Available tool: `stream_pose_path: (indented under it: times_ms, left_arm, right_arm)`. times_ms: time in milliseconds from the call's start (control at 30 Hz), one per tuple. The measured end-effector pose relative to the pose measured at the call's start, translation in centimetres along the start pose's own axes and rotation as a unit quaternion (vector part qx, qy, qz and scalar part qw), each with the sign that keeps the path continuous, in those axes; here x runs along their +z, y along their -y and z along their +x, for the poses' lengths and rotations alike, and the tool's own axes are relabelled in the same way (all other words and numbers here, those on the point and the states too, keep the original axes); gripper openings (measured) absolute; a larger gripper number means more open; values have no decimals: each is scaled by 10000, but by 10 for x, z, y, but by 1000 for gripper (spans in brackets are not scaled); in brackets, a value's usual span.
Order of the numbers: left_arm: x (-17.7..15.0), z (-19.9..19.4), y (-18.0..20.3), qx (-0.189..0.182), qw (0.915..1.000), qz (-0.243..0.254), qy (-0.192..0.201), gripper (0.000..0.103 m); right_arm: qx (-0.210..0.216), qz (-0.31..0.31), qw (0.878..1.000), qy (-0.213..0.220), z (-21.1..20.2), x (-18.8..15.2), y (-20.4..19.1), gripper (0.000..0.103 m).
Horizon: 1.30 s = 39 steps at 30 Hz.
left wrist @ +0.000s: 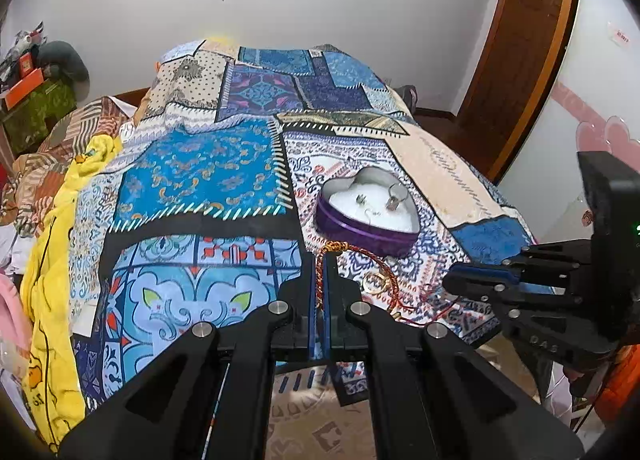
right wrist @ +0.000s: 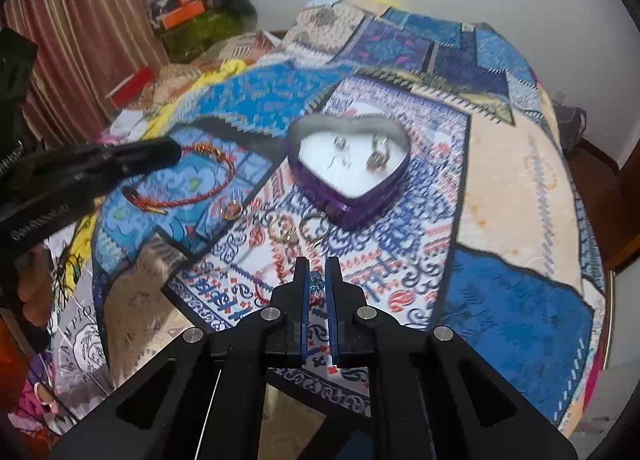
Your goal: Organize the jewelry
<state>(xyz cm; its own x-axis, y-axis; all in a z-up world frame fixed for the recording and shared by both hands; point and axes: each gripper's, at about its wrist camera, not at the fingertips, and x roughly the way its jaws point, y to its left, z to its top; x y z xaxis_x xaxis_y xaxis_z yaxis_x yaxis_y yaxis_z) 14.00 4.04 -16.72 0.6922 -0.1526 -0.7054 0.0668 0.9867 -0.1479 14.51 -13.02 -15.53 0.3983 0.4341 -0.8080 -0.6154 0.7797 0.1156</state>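
A purple heart-shaped tin (left wrist: 362, 230) with a white lining holds a ring (left wrist: 394, 197) and small earrings; it also shows in the right wrist view (right wrist: 352, 199). My left gripper (left wrist: 319, 260) is shut on a red braided bracelet (left wrist: 360, 256) and lifts it above the bedspread; the right wrist view shows the bracelet (right wrist: 200, 175) hanging from it (right wrist: 176, 149). My right gripper (right wrist: 318, 264) is shut on a blue beaded piece (right wrist: 316, 282) just above the cloth. Gold and silver rings (right wrist: 286, 230) lie on the cloth before the tin.
The patchwork bedspread (left wrist: 208, 179) covers the bed. A yellow garment (left wrist: 52, 244) lies at its left edge. Boxes and clutter (right wrist: 188, 15) stand beyond the bed. A wooden door (left wrist: 520, 51) is at the right.
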Motion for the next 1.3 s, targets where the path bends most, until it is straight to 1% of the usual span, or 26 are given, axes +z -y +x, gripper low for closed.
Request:
stream_pose_path:
  times_ms: [400, 700, 1100, 1300]
  left_arm:
    - [20, 4, 8, -40, 9998, 18, 186, 1]
    - [37, 15, 6, -34, 9996, 16, 279, 1]
    - [54, 46, 1, -7, 9998, 15, 196, 1]
    - [57, 66, 3, -16, 9999, 62, 89, 1]
  right_arm:
    - [-124, 144, 9975, 680, -31, 29, 7, 7]
    - [-110, 220, 9943, 1038, -37, 53, 12, 7]
    - [-37, 242, 9918, 1251, -31, 78, 20, 7]
    - [-9, 290, 9930, 1148, -17, 82, 23, 7]
